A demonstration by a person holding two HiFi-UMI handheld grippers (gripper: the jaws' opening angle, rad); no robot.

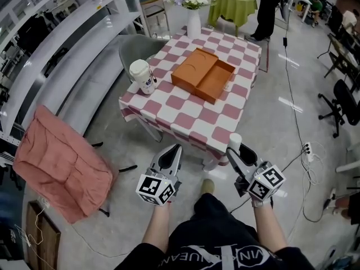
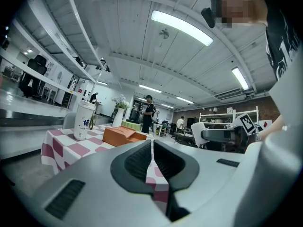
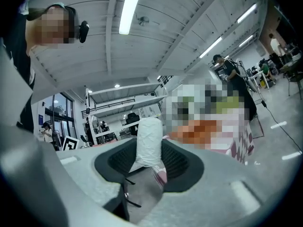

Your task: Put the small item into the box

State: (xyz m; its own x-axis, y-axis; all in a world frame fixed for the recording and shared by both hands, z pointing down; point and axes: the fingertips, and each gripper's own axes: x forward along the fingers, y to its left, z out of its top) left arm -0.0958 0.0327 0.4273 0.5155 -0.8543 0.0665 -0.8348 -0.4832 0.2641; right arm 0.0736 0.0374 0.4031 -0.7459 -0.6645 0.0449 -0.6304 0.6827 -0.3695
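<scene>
Right tongs (image 1: pixel 235 152) clamped on small white packet (image 1: pixel 235 142), its long axis along tongs. Left tongs (image 1: pixel 170 152) closed, empty. Open orange box (image 1: pixel 203 73) on bench (image 1: pixel 185 122), well apart at 11 o'clock of right tongs; right hand nearer

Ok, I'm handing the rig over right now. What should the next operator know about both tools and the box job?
Left tool: shut, nothing in it, held short of the table.
Right tool: shut on the small white item, at the table's near edge.
Orange box: open on the checkered table, right of the cup; it looks empty.
Done: item is in the grasp.
Left: carry it over the box and release it inside.
</scene>
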